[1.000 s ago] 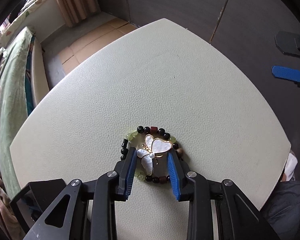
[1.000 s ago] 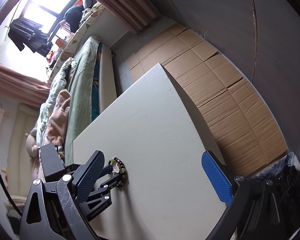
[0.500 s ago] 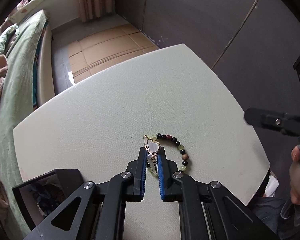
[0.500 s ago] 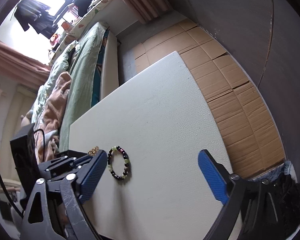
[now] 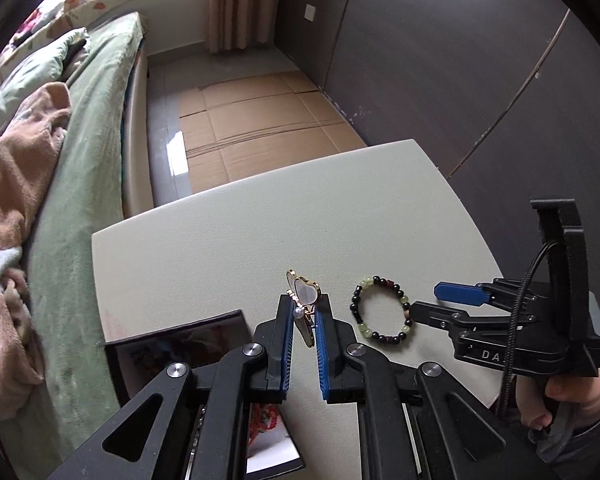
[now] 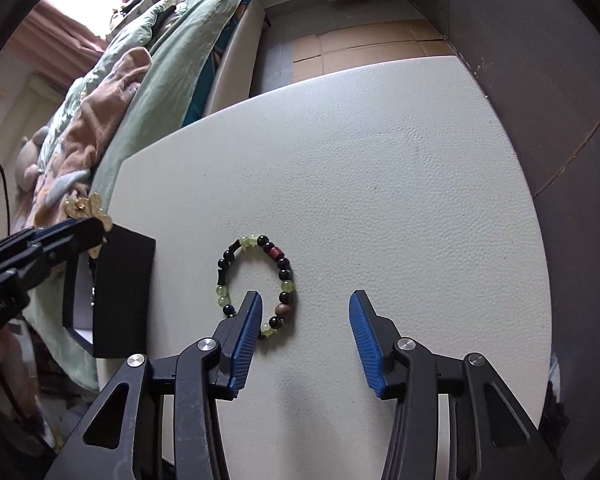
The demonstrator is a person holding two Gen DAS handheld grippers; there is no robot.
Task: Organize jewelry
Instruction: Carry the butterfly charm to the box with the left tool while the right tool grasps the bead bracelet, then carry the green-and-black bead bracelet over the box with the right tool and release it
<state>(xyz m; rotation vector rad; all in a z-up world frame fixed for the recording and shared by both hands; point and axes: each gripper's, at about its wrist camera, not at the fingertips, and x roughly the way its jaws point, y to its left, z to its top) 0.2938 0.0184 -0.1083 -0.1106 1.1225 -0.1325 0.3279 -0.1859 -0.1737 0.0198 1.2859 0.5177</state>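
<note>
My left gripper (image 5: 303,312) is shut on a gold and pearl-white butterfly brooch (image 5: 305,295) and holds it lifted above the white table (image 5: 260,232). The brooch (image 6: 87,209) also shows in the right wrist view, over a black jewelry box (image 6: 120,292). A beaded bracelet (image 6: 256,284) of black, green and red beads lies flat on the table. My right gripper (image 6: 305,312) is open just above the table, its left finger (image 6: 248,320) at the bracelet's near edge. The bracelet (image 5: 382,307) lies right of the left gripper.
The black jewelry box (image 5: 188,344) stands open at the table's left front edge, with red beads inside. A bed with green and tan covers (image 5: 52,152) runs along the left. Cardboard sheets (image 5: 260,120) cover the floor beyond the table. A dark wall is on the right.
My left gripper closed on the brooch, lifted it off the bracelet and carried it left toward the box. My right gripper came down to the bracelet.
</note>
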